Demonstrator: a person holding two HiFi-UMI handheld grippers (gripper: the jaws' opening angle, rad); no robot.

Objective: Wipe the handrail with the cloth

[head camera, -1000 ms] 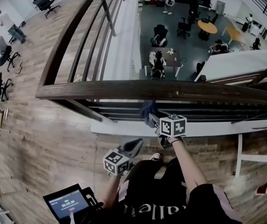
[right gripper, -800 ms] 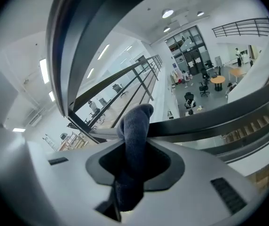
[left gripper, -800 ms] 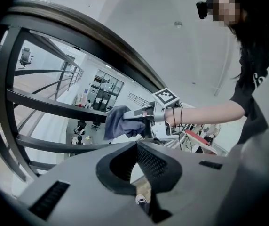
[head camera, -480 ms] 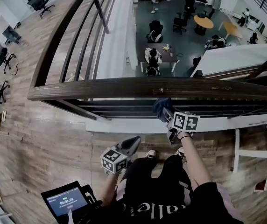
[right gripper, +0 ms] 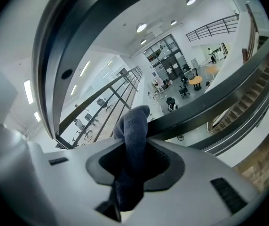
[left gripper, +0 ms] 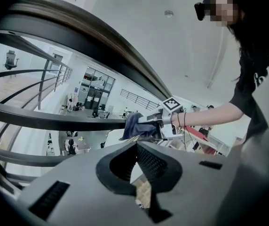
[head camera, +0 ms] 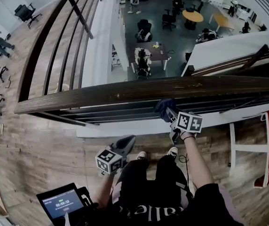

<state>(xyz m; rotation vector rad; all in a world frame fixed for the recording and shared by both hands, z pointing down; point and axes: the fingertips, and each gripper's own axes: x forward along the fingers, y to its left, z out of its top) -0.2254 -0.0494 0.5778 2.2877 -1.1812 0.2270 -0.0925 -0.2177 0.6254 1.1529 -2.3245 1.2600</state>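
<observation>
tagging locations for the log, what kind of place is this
Most likely an office building's upper walkway above an atrium: a wooden handrail guards the edge, with desks and office chairs on the floor below.

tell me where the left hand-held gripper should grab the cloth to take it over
Probably the bunched end of the cloth sticking out past the right hand-held gripper, whose jaws are shut on the rest of it. Bring the left hand-held gripper, jaws together at the moment, in from the left, under the handrail, since the rail sits just above the cloth.
</observation>
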